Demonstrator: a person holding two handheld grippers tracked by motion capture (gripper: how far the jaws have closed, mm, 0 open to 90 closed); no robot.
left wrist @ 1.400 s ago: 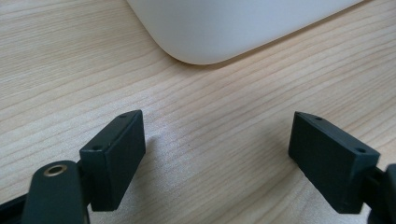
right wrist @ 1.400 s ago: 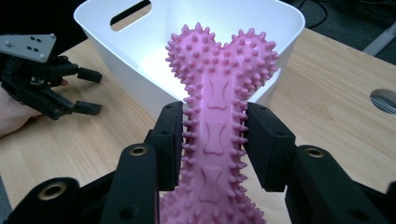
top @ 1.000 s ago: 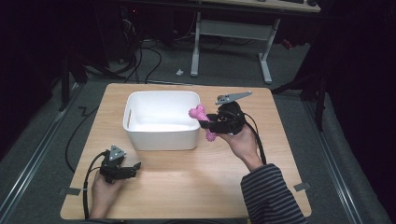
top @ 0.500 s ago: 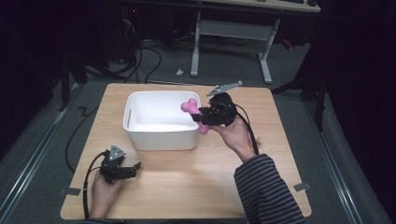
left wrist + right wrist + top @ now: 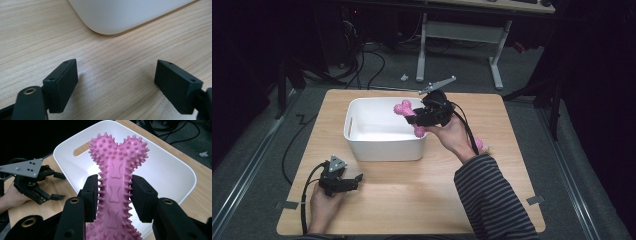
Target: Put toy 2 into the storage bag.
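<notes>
R gripper [image 5: 114, 195] clamps pink spiky bone toy [image 5: 116, 180] over white bin's [image 5: 362, 145] right edge; L gripper [image 5: 122, 82] jaws wide open, empty, near table's [image 5: 412, 200] front-left corner.

Your right gripper [image 5: 414, 116] holds the bone toy [image 5: 404, 109] above the tub [image 5: 382, 150] mid-worktop [image 5: 412, 195], your left gripper [image 5: 354, 181] lying just before the tub.

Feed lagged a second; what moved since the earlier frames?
The right gripper, clamped on the pink bone, carried it leftward from beside the tub to over its right rim. The left gripper stayed open on the table; the tub didn't move.
</notes>
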